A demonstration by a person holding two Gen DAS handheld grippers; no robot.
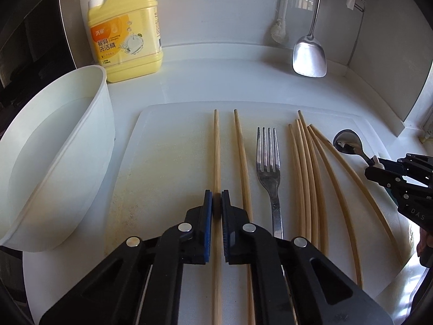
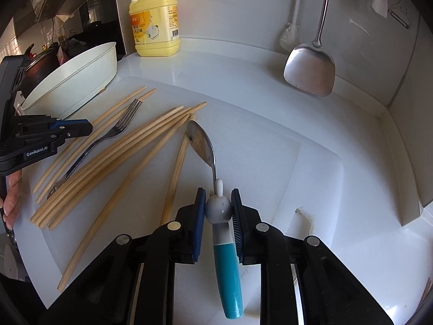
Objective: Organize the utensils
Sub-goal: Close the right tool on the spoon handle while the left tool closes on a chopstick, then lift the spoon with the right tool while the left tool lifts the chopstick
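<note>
Several wooden chopsticks, a metal fork and a spoon with a teal and white handle lie on a white cutting board. My left gripper is shut on the leftmost chopstick, low over the board. My right gripper is shut on the spoon's grey, rabbit-shaped handle knob; the spoon bowl rests on the board beside a chopstick. The right gripper also shows at the right edge of the left wrist view. The left gripper shows at the left of the right wrist view.
A white basin stands at the board's left edge. A yellow dish soap bottle stands at the back. A steel spatula and a brush hang on the back wall. The counter's raised edge runs along the right.
</note>
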